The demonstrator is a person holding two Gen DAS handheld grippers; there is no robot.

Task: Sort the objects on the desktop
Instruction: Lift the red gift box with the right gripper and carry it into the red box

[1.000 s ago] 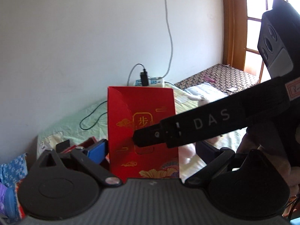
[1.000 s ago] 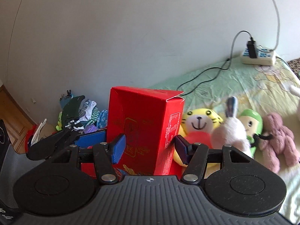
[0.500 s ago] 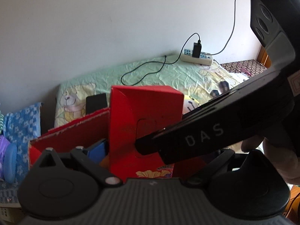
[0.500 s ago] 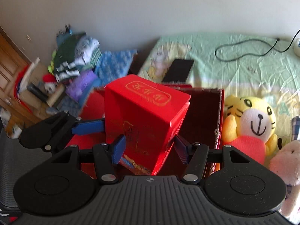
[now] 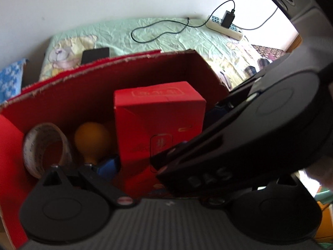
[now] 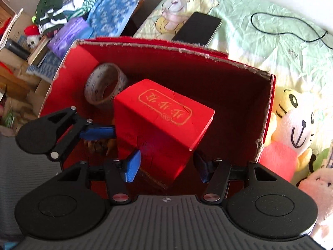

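A tall red gift box with gold print (image 6: 160, 129) is held tilted inside a large open red cardboard box (image 6: 187, 62). My right gripper (image 6: 166, 164) is shut on the gift box near its lower part. My left gripper (image 5: 158, 166) also grips it; its left blue pad (image 5: 108, 166) presses the box's side, and its right finger is hidden behind the right gripper's body. The gift box (image 5: 158, 120) stands in the big box (image 5: 104, 75) in the left wrist view. A tape roll (image 6: 105, 86) and an orange ball-like object (image 5: 91, 139) lie inside too.
A black phone (image 6: 197, 28) lies on the green sheet behind the big box. Plush toys (image 6: 295, 125) sit right of it. Folded clothes and clutter (image 6: 68, 10) are at the left. A power strip with cable (image 5: 226, 26) lies at the back.
Both grippers carried the red gift box from upright above the bed down into the big red box, tilting it forward. The tape roll and orange object came into view.
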